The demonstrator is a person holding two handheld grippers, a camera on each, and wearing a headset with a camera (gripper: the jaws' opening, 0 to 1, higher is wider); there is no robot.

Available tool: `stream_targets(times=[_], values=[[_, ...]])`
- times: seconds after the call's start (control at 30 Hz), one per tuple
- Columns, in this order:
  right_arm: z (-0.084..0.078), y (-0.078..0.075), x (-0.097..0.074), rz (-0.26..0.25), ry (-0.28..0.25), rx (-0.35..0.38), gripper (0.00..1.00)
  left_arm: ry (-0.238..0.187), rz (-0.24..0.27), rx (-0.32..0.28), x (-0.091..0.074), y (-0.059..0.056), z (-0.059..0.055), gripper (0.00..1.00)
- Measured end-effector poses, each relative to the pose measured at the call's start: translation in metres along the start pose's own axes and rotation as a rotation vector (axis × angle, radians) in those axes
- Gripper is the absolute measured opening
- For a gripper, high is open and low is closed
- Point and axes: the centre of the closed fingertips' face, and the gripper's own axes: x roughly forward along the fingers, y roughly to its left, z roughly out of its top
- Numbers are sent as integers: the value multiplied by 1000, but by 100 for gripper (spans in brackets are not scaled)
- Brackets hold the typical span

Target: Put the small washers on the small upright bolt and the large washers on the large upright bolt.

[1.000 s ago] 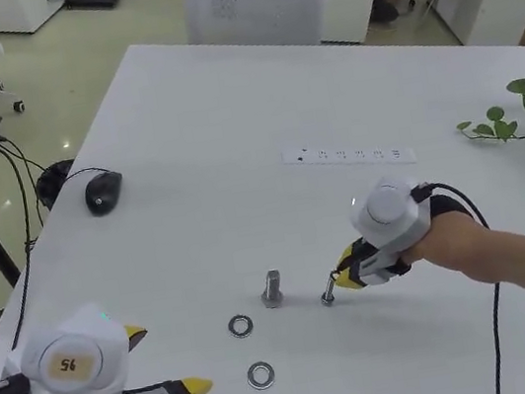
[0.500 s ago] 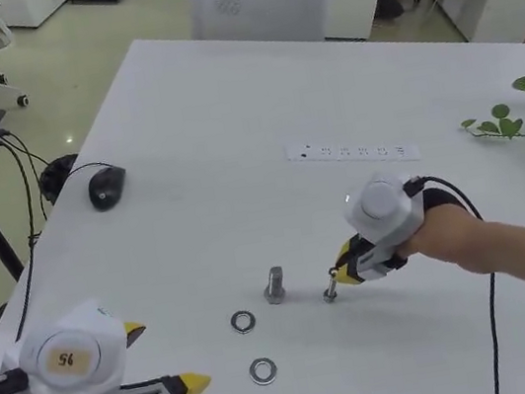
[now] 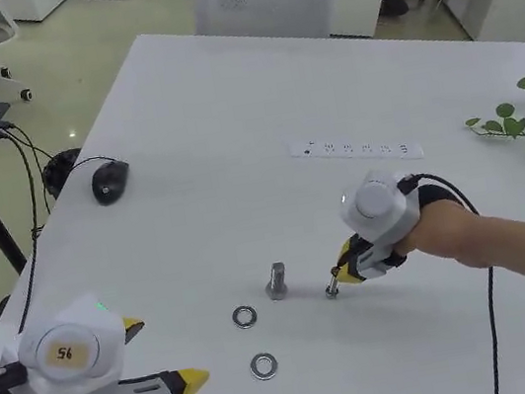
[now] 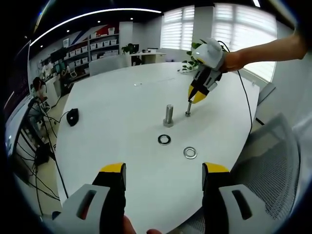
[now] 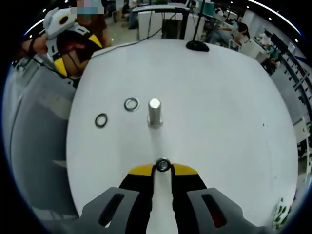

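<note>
Steel ring, by the look a small washer [image 5: 163, 165], pinched between the narrow jaws of the right hand-held gripper [image 3: 340, 280], right at the top of the small upright bolt [image 3: 333, 292]; cannot tell whether already over the shank or only poised above it. Reads as the placing step for a small washer. Next calls for a straight drop along the shank, then a slight opening of the jaws and a clean lift away without tipping the bolt. Just ahead of those jaws, apart from them, stands the large upright bolt [image 5: 154, 111]. Beyond it lie a large washer [image 5: 131, 104] and a second large washer [image 5: 101, 120], flat on the white tabletop [image 3: 188, 169], not yet placed. Both sit ahead of the left hand-held gripper [image 4: 164, 170], which hovers wide open and empty, well apart from the right one.
</note>
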Motion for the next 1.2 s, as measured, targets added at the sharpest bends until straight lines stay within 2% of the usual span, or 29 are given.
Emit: stream_targets(times=[0.27, 0.8, 1.0, 1.2], values=[[-3, 2, 9, 10, 25, -10, 14, 0, 2, -1, -1, 1, 0, 63], [-17, 2, 39, 19, 73, 11, 14, 2, 21, -18, -6, 6, -5, 63], [-21, 4, 41, 15, 82, 5, 14, 4, 21, -16, -7, 6, -6, 63], [-24, 4, 33, 1, 78, 16, 15, -1, 19, -14, -6, 5, -3, 63]])
